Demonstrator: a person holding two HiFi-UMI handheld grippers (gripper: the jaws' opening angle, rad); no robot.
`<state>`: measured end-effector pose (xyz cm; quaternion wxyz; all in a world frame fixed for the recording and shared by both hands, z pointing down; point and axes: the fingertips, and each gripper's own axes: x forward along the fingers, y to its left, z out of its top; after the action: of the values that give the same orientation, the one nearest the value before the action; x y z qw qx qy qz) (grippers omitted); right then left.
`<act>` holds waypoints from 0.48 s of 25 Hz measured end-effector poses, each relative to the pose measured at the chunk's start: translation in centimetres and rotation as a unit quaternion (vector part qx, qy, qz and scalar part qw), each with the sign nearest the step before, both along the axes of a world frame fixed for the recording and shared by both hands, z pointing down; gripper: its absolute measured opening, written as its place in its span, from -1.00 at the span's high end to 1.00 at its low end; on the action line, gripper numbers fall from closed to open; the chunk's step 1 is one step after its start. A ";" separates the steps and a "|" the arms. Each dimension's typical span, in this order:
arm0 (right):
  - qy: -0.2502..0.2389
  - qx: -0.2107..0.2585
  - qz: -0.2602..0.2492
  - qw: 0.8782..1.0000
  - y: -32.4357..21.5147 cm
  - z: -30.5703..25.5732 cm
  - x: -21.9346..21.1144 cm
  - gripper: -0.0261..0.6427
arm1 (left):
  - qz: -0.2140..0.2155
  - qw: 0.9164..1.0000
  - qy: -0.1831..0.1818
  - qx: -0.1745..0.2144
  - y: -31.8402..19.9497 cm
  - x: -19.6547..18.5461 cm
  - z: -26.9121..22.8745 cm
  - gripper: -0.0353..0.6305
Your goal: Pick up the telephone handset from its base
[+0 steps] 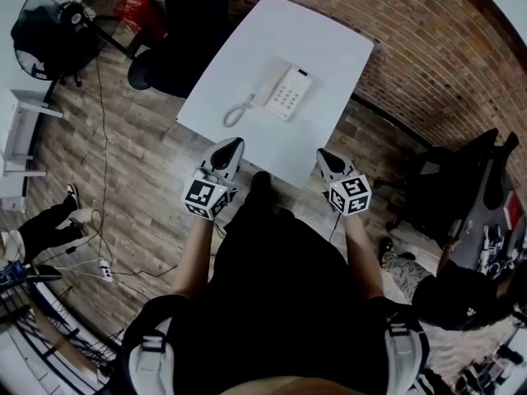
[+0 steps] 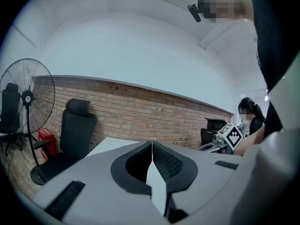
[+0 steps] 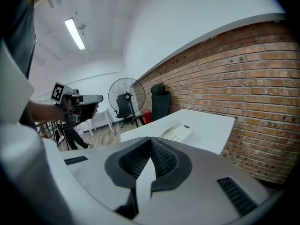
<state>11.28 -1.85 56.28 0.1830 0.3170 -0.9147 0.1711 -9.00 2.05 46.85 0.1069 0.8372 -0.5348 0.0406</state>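
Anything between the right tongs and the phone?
Nothing: only bare white tabletop separates the right tongs from the telephone, as the head view and right gripper view show.

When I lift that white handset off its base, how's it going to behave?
The handset looks like rigid, smooth plastic, so probably stiff, light, slightly slippery. Its coiled cord will likely stretch and tug back, and may drag the small base across the smooth table.

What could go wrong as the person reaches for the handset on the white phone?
Both the left gripper and right gripper are shut. Unless one opens first, it may just shove the handset off its base. The coiled cord lies looped near the edge of the table, so a lift could snag it and drag the base.
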 end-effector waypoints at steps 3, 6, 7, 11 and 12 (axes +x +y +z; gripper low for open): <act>0.003 -0.001 0.010 1.000 -0.9 0.3 -0.7 0.93 | 0.012 1.000 0.000 -0.005 -1.5 -0.6 0.6 0.83; 0.006 -0.002 0.023 1.000 -2.5 -0.2 -1.5 0.93 | 0.027 1.000 0.001 -0.010 -3.6 -1.4 0.8 0.83; 0.007 -0.002 0.029 1.000 -2.9 -0.3 -1.8 0.93 | 0.033 0.999 0.003 -0.011 -4.3 -1.6 0.9 0.83; 0.010 0.001 0.055 0.998 -4.1 -0.8 -2.3 0.93 | 0.061 0.998 0.010 -0.010 -6.6 -2.0 0.8 0.83; 0.010 0.002 0.062 0.998 -4.5 -1.0 -2.4 0.93 | 0.070 0.997 0.011 -0.009 -7.3 -2.0 0.7 0.83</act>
<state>8.89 -6.30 55.27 0.1810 0.3754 -0.8915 0.1774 -11.04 -5.21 47.57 0.1178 0.8718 -0.4735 0.0435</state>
